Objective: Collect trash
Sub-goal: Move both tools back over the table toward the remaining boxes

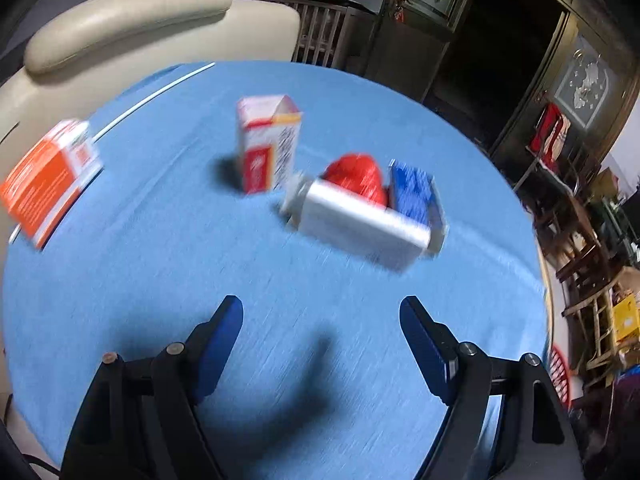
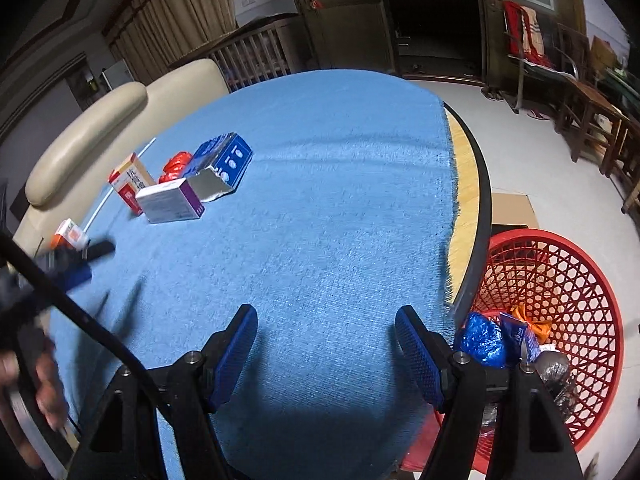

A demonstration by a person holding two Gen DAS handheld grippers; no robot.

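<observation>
The left claw [image 1: 321, 312] hangs wide open over the blue cloth with nothing between its blue pads; the right claw [image 2: 326, 322] is likewise spread and empty, tilted down at bare cloth. Both look poised for a fresh pick rather than a carry.

From the left claw, the trash sits toward twelve o'clock: a white box [image 1: 360, 222] lying flat, a red crumpled wrapper [image 1: 356, 176] touching behind it, a blue box [image 1: 414, 194] at its right end, and a red-and-white carton [image 1: 266, 144] upright just beside them. An orange box [image 1: 48, 178] lies apart at ten o'clock, near the desk [image 2: 466, 184] edge by a thin white straw [image 1: 152, 98].

From the right claw, the red basket [image 2: 580, 320] stands on the floor at three o'clock, tucked against the desk rim, probably so pieces can be dropped straight off the edge. It already holds a blue foil wrapper [image 2: 482, 338] and other scraps.

The left view is smeared by motion, so printing on the boxes is unreadable. The basket's contents are partly cut off by the right claw's finger, and a blurred hand [image 2: 44, 384] shows at eight o'clock.
</observation>
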